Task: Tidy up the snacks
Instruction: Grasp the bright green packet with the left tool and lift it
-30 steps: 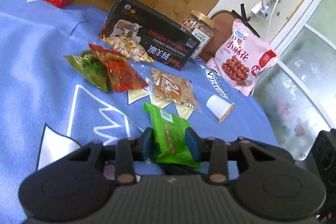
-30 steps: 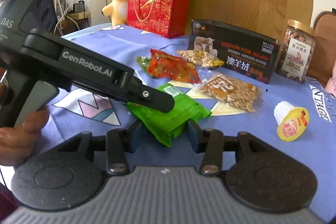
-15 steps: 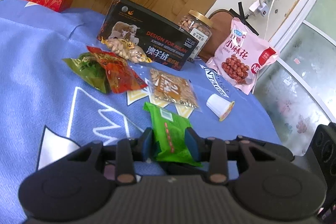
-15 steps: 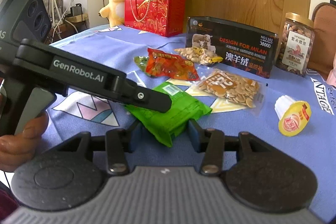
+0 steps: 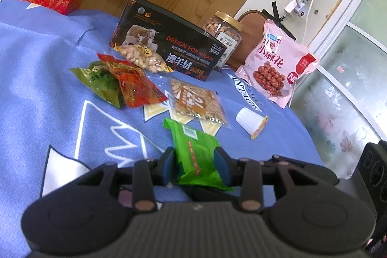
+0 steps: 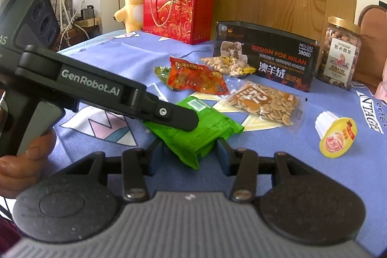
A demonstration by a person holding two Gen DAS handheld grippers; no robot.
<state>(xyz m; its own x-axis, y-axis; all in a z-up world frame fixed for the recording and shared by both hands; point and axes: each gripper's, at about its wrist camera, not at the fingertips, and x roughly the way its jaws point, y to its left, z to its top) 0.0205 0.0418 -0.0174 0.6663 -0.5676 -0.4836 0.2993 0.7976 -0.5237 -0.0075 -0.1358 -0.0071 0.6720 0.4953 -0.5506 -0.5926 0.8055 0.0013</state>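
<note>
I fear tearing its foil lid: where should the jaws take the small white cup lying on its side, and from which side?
Probably the white ribbed body of the cup, from above, one jaw on each flank. It lies on its side on the blue cloth, so both flanks are free, while the yellow foil lid faces sideways.
</note>
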